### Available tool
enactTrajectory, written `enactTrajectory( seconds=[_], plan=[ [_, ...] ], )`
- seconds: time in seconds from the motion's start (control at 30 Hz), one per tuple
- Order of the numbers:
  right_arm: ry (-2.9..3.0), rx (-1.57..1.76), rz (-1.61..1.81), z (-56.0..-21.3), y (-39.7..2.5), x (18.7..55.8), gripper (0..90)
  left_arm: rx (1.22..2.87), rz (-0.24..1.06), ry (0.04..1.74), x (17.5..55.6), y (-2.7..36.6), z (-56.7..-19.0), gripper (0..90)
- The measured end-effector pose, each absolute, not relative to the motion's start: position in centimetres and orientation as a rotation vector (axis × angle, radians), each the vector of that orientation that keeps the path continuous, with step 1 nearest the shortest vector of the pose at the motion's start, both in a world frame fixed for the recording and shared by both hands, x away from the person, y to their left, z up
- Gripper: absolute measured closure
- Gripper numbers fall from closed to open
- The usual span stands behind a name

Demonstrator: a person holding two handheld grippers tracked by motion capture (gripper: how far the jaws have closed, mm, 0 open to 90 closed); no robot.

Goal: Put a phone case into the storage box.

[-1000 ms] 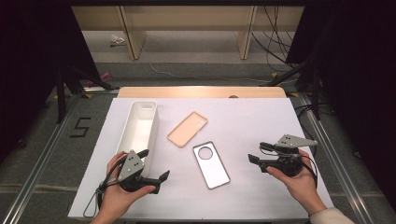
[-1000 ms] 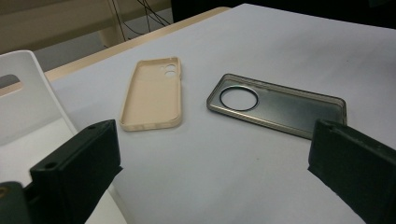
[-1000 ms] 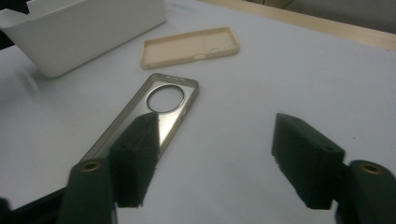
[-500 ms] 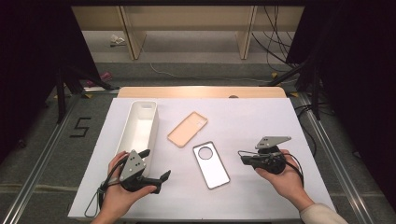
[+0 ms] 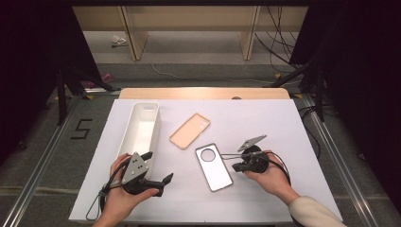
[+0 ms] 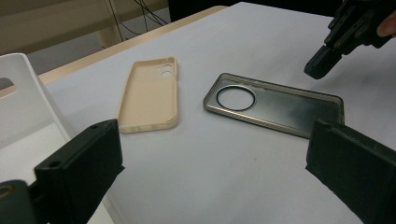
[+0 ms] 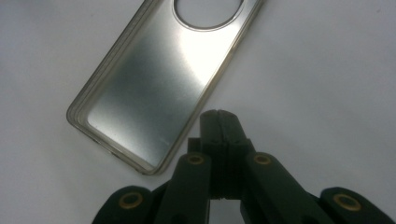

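While the left gripper (image 5: 156,182) waits at the lower left of the high view with its jaws spread wide and nothing between them, a white tray (image 5: 140,127) stands just above it, long side running up the frame. Toward the middle lies a tan phone case (image 5: 190,130), hollow side up, and just below and right of it the clear phone case (image 5: 214,167) with a round camera opening, flat on the white table (image 5: 265,118). At the lower right the right gripper (image 5: 235,166) points its tips at that clear case's long edge; in the right gripper view its jaws are pressed together, empty, just beside the rim (image 7: 187,135) and apart from it. To do the pickup well, the person would likely need to part those jaws first, then bring one tip over the thin raised wall and one outside it, low to the table, since the case lies flat and may slide if nudged.
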State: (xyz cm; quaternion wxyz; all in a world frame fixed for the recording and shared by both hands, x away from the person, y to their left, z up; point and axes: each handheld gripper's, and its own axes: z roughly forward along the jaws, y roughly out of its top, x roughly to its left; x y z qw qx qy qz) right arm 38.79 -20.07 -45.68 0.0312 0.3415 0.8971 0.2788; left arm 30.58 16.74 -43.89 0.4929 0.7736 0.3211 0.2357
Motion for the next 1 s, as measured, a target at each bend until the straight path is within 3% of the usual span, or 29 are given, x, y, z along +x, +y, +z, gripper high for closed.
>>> enactTrajectory(
  seconds=[1.0],
  plan=[
    [2.878,0.974,0.783,-46.7,-16.8,37.9,90.0,1.879,0.569,0.775,30.6,16.6,-44.0,3.2]
  ],
)
